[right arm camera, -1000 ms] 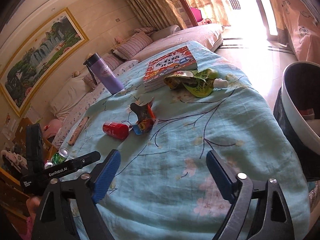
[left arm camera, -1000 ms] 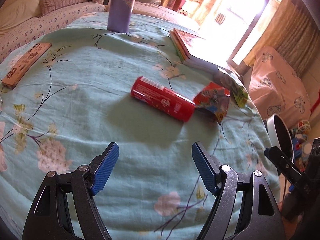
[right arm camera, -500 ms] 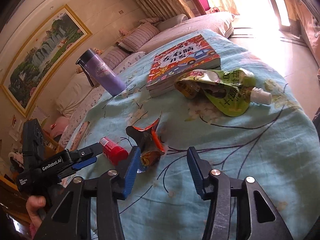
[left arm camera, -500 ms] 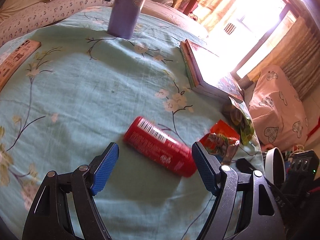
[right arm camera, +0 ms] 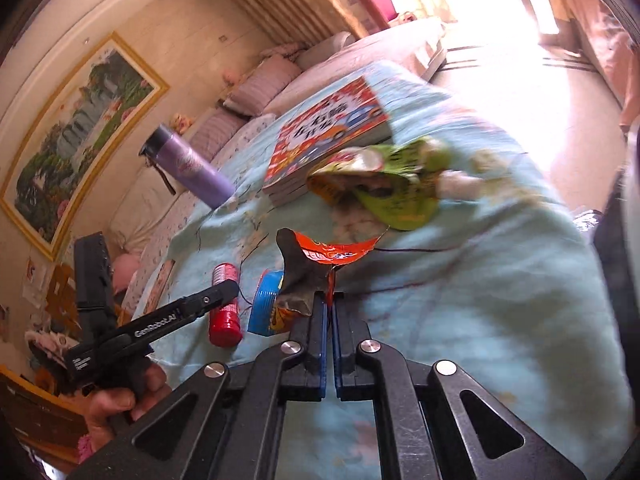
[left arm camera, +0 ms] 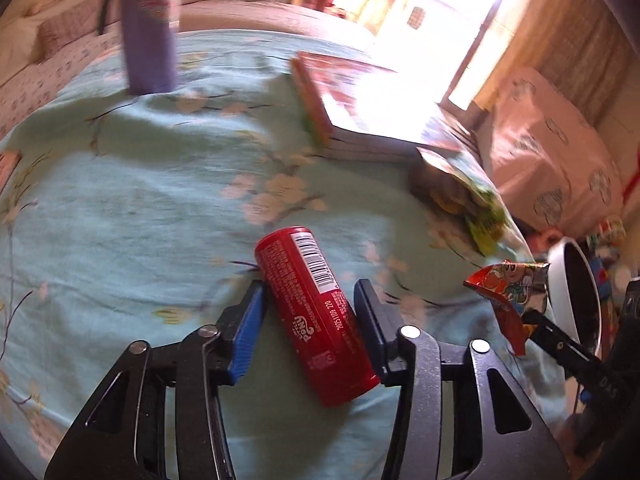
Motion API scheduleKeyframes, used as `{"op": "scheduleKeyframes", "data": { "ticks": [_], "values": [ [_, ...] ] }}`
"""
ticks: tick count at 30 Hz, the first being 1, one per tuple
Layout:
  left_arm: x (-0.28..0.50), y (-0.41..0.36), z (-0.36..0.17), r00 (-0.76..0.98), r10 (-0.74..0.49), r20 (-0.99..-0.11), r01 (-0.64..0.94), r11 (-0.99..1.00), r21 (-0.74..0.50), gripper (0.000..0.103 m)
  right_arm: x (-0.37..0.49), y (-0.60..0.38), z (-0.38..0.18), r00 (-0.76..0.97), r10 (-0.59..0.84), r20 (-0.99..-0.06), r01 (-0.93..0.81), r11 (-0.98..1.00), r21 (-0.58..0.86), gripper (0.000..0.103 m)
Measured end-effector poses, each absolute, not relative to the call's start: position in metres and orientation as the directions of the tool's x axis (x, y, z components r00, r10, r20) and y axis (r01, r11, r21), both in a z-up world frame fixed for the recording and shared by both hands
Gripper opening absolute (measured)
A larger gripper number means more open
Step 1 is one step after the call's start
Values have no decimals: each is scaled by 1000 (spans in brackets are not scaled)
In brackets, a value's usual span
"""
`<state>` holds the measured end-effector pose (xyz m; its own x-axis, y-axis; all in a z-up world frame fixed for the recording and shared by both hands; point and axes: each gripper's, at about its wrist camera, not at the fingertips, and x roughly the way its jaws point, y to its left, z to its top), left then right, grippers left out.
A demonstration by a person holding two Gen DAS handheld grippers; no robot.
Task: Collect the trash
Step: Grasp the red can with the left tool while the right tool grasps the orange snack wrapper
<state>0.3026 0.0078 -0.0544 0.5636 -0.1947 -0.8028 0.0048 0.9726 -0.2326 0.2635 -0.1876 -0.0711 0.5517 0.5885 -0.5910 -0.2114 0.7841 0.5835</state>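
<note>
A red can (left arm camera: 316,312) lies on the teal flowered cloth (left arm camera: 120,200) between the fingers of my left gripper (left arm camera: 308,320). The jaws are closing on it, with the left pad tip and the right pad against its sides. From the right wrist view the same can (right arm camera: 224,308) shows under the left gripper's finger. My right gripper (right arm camera: 330,300) is shut on a crumpled orange snack wrapper (right arm camera: 320,256), which sticks up from the pads. That wrapper (left arm camera: 508,284) is also seen at the cloth's right edge. A green drink pouch (right arm camera: 392,188) lies beyond it.
A stack of picture books (right arm camera: 328,132) and a purple bottle (right arm camera: 188,168) stand further back on the cloth. A white-rimmed bin (left arm camera: 572,292) sits below the cloth's right edge. A person's hand (right arm camera: 116,400) grips the left tool. Beds and pillows lie behind.
The left gripper came forward over the red can, its jaws narrowed around it and the can swivelled lengthwise. The right gripper moved up to the orange wrapper and shut on it.
</note>
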Motion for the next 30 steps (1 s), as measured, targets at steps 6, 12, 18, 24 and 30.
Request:
{"op": "scheduleKeyframes", "data": {
  "ticks": [6,12,18,24,30],
  "values": [
    [292,-37,-51,534,-237,-811,146,971,-188,42,232,-226,-68,591,540,-599,-162,807,568,2],
    [272,-44,-52,538,-224,-813,145,974,-173,48,213,-239,-70,603,517,-608,-136,817,561,2],
    [271,-47,-57,547,-214,-809,111,977,-183,37,205,-243,-70,615,522,-591,-120,803,584,2],
    [248,-62,-39,581,-258,-772,156,966,-206,36,186,-251,-57,654,490,-576,-129,823,554,2],
    [216,-91,-24,588,-318,-744,240,947,-216,35,170,-262,-49,689,457,-563,-118,837,535,2]
  ]
}}
